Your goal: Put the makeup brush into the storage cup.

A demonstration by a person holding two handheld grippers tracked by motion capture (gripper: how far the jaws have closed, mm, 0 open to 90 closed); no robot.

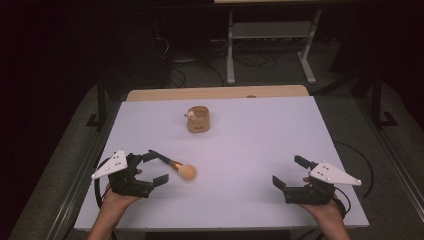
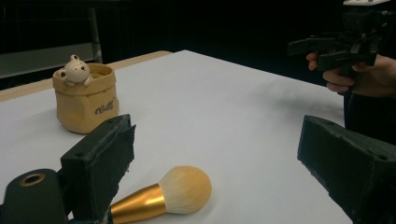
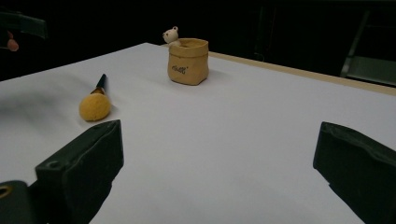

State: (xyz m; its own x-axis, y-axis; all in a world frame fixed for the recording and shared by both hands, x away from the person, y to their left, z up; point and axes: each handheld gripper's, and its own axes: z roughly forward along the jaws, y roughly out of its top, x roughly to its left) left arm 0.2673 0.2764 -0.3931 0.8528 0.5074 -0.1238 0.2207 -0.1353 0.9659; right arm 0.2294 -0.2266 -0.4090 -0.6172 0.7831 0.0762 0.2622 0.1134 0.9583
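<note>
Apparently light, with a soft tuft and slick stiff handle best pinched mid-handle, the makeup brush (image 1: 176, 166) lay on the bench (image 1: 250, 145) between the wide-spread jaws of the left gripper (image 1: 158, 168), at 7 o'clock from the pouch-shaped cup (image 1: 198, 120), right gripper (image 1: 289, 172) released too.

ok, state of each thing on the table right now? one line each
Left tool: open, jaws on either side of the brush handle, not closed on it.
Right tool: open, empty, hovering over the table's near right.
Gold-handled makeup brush with round tan head: lying flat on the table.
Tan bag-shaped pot with a small bear on its rim: upright, untouched, at mid-table toward the far side.
White table: flat, level.
</note>
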